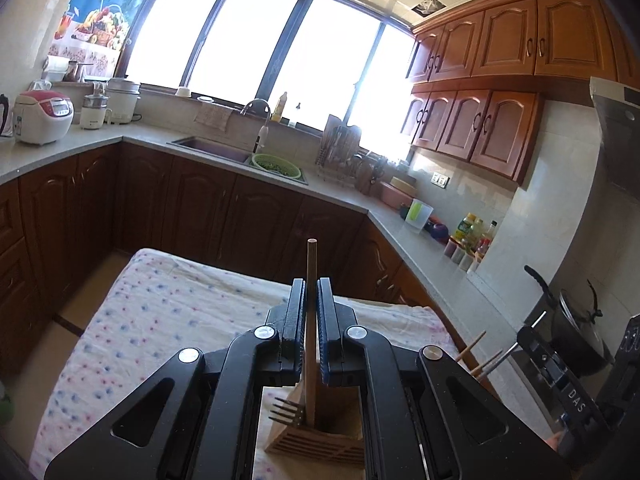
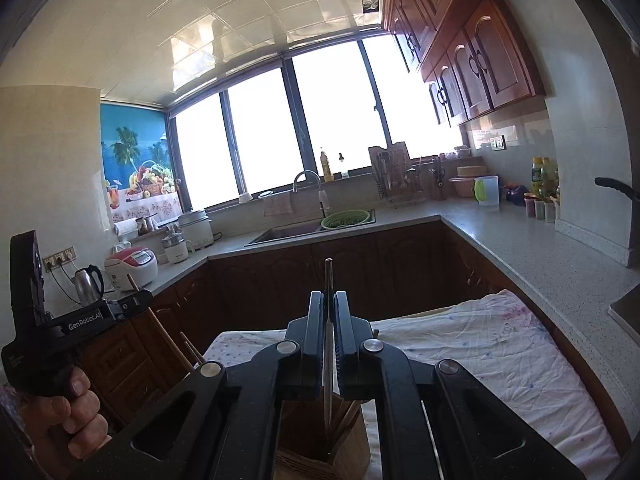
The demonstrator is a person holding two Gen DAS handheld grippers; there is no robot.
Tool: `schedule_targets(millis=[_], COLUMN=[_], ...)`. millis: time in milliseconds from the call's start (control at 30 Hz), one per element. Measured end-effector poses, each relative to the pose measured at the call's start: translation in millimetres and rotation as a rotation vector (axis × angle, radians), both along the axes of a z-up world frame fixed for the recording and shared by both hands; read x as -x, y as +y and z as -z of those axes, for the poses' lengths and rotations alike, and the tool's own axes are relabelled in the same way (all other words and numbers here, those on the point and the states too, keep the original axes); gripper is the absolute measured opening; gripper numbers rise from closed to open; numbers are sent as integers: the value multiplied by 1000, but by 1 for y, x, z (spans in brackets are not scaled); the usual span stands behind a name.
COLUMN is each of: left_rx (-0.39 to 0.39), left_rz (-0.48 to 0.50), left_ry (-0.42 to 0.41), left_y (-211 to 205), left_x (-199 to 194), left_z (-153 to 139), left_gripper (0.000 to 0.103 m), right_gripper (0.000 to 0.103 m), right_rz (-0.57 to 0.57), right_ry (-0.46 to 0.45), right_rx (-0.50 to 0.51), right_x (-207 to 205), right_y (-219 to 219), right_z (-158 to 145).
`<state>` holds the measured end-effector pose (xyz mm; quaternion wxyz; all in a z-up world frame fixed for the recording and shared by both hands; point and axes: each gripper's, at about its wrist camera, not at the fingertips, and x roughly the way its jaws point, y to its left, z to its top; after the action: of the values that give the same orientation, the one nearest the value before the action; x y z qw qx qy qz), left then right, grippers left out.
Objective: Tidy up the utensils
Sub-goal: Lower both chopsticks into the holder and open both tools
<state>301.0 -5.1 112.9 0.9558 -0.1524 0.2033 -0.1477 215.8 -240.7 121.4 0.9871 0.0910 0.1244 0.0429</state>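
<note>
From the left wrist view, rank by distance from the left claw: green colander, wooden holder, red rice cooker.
1. Wooden holder: right under the left claw, on the table.
2. Green colander: straight ahead, at the sink.
3. Red rice cooker: far left counter; roughly as far as the colander, hard to rank.
</note>
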Motion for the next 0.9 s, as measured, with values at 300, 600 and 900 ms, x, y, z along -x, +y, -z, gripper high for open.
schedule_targets(millis=[300, 600, 900], left_rx=[-30, -65, -41], left_rz=[42, 55, 59], left_ry=[63, 74, 111], left_y=[-11, -17, -10], left_x=[0, 0, -2], left_z=[31, 36, 33], left_gripper=[6, 6, 12], right_gripper=[5, 5, 10], right_rz=[-3, 3, 5], right_ry=[109, 147, 157], right_rx=[-33, -49, -92], right_x=[-14, -16, -17], right_y=[-6, -9, -16], right_z=[38, 47, 50])
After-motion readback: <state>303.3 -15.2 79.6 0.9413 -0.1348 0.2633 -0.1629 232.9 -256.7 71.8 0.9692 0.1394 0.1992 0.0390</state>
